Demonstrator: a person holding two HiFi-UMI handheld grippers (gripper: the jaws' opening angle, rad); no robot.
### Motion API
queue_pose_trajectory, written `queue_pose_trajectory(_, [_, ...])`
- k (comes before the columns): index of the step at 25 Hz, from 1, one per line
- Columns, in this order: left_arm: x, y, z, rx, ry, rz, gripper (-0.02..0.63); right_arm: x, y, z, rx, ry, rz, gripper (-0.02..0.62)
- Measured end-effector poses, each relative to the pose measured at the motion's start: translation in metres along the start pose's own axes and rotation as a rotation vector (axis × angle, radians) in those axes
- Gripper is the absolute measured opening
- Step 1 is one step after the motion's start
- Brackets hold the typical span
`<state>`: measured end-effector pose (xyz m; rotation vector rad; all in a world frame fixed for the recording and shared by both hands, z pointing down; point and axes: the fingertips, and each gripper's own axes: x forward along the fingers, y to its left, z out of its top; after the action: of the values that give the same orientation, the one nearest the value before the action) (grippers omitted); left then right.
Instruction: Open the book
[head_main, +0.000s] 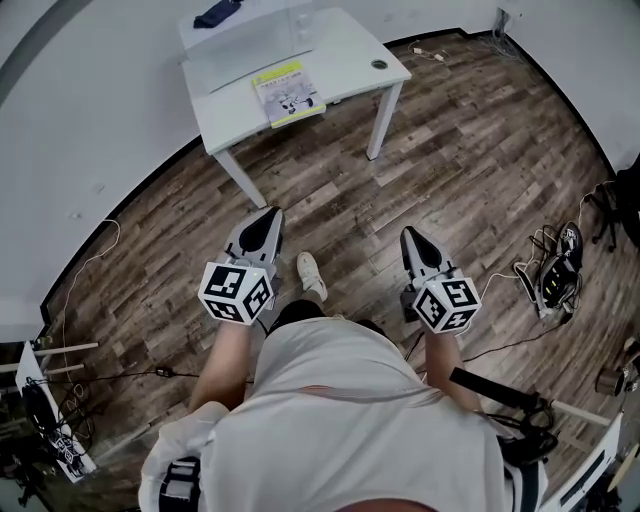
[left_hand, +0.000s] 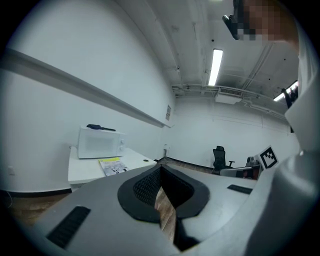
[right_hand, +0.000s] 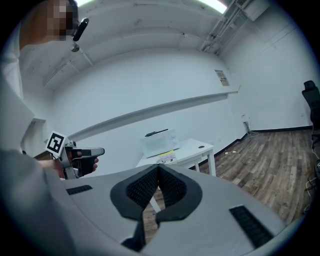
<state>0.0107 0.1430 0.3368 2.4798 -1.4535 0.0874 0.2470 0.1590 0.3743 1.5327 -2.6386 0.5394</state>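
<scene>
The book (head_main: 289, 92), closed, with a yellow-and-white cover, lies on the front of a white table (head_main: 345, 55); it also shows as the book (left_hand: 113, 165) and the book (right_hand: 167, 158) in the gripper views. My left gripper (head_main: 271, 215) and right gripper (head_main: 409, 235) are both held over the floor, well short of the table, pointing toward it. Each has its jaws shut with nothing between them. The left gripper (left_hand: 160, 166) and right gripper (right_hand: 158, 167) tips meet in their own views.
A white microwave (left_hand: 100, 143) with a dark object (head_main: 217, 13) on top stands at the back of the table. Wood floor (head_main: 450, 150) lies between me and the table. Cables and gear (head_main: 556, 270) lie at right, stands at lower left. An office chair (left_hand: 219, 157) stands far off.
</scene>
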Motion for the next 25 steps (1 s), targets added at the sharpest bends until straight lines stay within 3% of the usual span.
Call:
queue_pose_trajectory(7, [0.053,0.037,0.018,0.003,-0.014,-0.01,0.011,0.063,-0.02,0.017,-0.021,0.025,0.001,-0.005])
queue_pose_trajectory(25, [0.177,0.203,0.062,-0.05,-0.006,0.037,0.011,0.272,-0.032,0.083,-0.09,0.094,0.039,-0.005])
